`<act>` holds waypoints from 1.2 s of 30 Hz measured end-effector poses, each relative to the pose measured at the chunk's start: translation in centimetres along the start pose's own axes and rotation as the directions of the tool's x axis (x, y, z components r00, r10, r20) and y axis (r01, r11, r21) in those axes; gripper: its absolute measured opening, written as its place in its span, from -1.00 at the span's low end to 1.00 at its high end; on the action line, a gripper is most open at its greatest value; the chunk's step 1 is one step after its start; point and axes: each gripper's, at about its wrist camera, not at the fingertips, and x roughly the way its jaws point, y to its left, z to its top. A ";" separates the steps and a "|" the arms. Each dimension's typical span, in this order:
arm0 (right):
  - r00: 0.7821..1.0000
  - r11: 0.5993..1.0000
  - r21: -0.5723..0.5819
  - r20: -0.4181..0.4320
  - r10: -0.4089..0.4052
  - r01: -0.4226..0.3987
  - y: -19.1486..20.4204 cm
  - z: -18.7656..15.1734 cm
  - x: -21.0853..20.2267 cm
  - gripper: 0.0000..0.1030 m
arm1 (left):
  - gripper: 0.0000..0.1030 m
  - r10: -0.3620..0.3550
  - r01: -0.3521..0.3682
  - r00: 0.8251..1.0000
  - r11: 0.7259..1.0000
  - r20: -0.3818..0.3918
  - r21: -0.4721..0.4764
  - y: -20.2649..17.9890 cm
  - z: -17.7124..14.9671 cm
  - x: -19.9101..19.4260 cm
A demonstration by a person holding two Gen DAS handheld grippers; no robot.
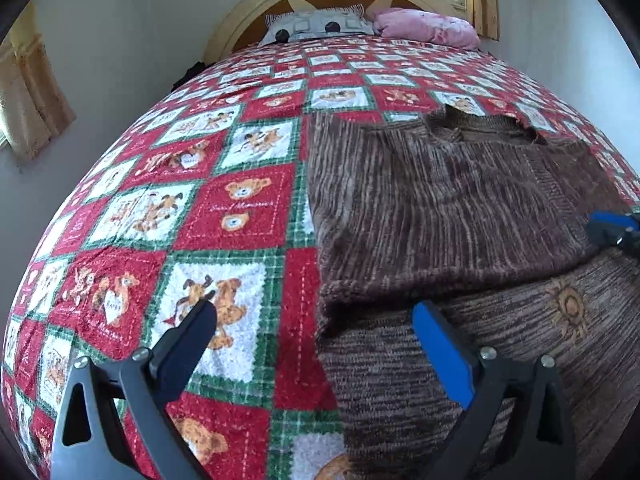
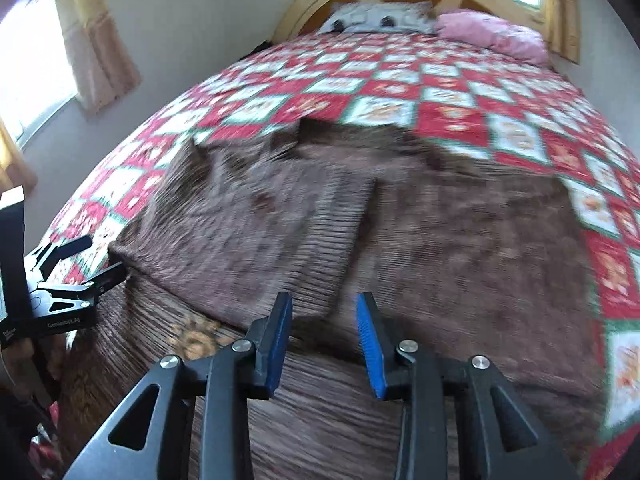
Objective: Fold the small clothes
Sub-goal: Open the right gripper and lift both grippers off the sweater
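A brown knit sweater [image 1: 440, 208] lies on a bed covered by a red, green and white teddy-bear quilt [image 1: 224, 216]. With the sweater as the landmark: the quilt spreads out from under it on every far side, and well beyond its neckline a grey pillow [image 1: 316, 26] and a pink pillow [image 1: 428, 26] rest against the arched yellow headboard [image 1: 240, 20]. Curtains [image 1: 28, 100] hang on the wall off to the side of the quilt.

The sweater has part of itself folded over: an upper layer with lengthwise ribs lies across a lower layer whose ribs run crosswise, and a small sun-like motif [image 1: 568, 308] shows on the lower layer just below the folded edge.

The left gripper [image 1: 316, 320] hovers at the sweater's near left edge. Its fingers are spread wide and released; the black finger [image 1: 196, 332] is over the quilt, the blue-padded one [image 1: 440, 348] over the lower layer, with the corner of the fold between them but not pinched.

The right gripper [image 2: 324, 320] sits over the sweater's near middle, at the folded edge. Its blue-padded fingers [image 2: 280, 340] stand partly apart with only a narrow gap; no cloth is caught between them. This view is blurred, so finer detail of the knit is not clear.
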 end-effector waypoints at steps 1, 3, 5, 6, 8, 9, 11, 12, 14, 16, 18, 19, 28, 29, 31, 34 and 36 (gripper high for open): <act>1.000 1.000 0.006 0.011 -0.028 0.028 -0.8 -0.2 -0.6 -0.31 | 0.96 -0.003 0.003 1.000 1.000 0.001 -0.004 0.0 -0.1 -0.2; 0.994 0.994 0.016 0.018 -0.107 0.107 -3.1 -0.8 -1.6 -0.29 | 0.96 -0.002 0.002 1.000 1.000 0.004 -0.006 0.0 -0.5 -0.6; 0.986 0.984 0.054 -0.005 -0.168 0.168 -5.5 -1.4 -1.8 -0.27 | 0.96 -0.005 0.005 1.000 1.000 -0.001 -0.010 -0.2 -0.8 -0.9; 0.986 0.984 0.068 -0.023 -0.167 0.168 -6.4 -1.7 -1.6 -0.21 | 0.96 -0.009 0.009 1.000 1.000 -0.004 -0.008 -0.5 -1.0 -1.1; 0.992 0.989 0.075 -0.010 -0.129 0.130 -7.4 -2.1 -1.6 -0.21 | 0.96 -0.002 0.002 1.000 1.000 -0.026 0.009 -1.1 -1.1 -0.7; 0.992 0.989 0.083 -0.004 -0.125 0.125 -7.5 -2.1 -1.8 -0.21 | 0.96 0.008 -0.008 1.000 1.000 -0.024 0.013 -1.3 -1.1 -0.7; 0.990 0.986 0.091 0.006 -0.138 0.136 -7.2 -2.0 -2.4 -0.21 | 0.96 0.010 -0.010 1.000 1.000 -0.023 0.017 -1.6 -1.1 -1.1; 0.990 0.986 0.093 0.007 -0.138 0.137 -6.9 -2.0 -2.7 -0.21 | 0.96 0.000 0.000 1.000 1.000 -0.026 0.016 -1.7 -1.1 -1.3; 0.991 0.988 0.086 0.017 -0.131 0.129 -6.2 -2.3 -3.4 -0.21 | 0.96 -0.012 0.013 1.000 1.000 -0.021 0.018 -1.9 -1.3 -2.0; 0.992 0.990 0.078 0.021 -0.123 0.121 -5.6 -3.0 -4.2 -0.19 | 0.96 -0.020 0.021 1.000 0.999 -0.009 0.030 -2.3 -1.7 -2.7; 0.992 0.990 0.073 0.018 -0.125 0.124 -5.1 -3.7 -4.9 -0.18 | 0.96 -0.031 0.032 0.999 0.999 -0.008 0.036 -2.6 -2.1 -3.4; 0.992 0.990 0.072 0.018 -0.126 0.124 -4.8 -4.1 -5.2 -0.18 | 0.96 -0.039 0.039 0.999 0.999 -0.007 0.037 -2.7 -2.3 -3.6; 0.993 0.989 0.095 0.003 -0.115 0.114 -3.8 -7.8 -7.5 -0.06 | 0.96 -0.078 0.078 0.997 0.997 -0.003 0.026 -3.1 -4.5 -5.4; 0.993 0.989 0.095 -0.004 -0.115 0.115 -3.6 -8.4 -7.6 -0.06 | 0.96 -0.080 0.080 0.997 0.996 -0.005 0.024 -3.2 -4.8 -5.5; 0.993 0.989 0.094 -0.009 -0.115 0.116 -3.2 -9.1 -7.9 -0.06 | 0.96 -0.090 0.090 0.996 0.996 -0.008 0.021 -3.1 -5.4 -5.9; 0.993 0.990 0.080 -0.014 -0.113 0.114 -2.5 -10.5 -8.6 -0.05 | 0.96 -0.103 0.103 0.995 0.994 -0.014 0.026 -3.1 -6.4 -6.6; 0.994 0.991 0.079 -0.013 -0.108 0.109 -2.2 -11.1 -9.0 -0.03 | 0.96 -0.104 0.105 0.994 0.994 -0.018 0.031 -3.2 -7.2 -7.0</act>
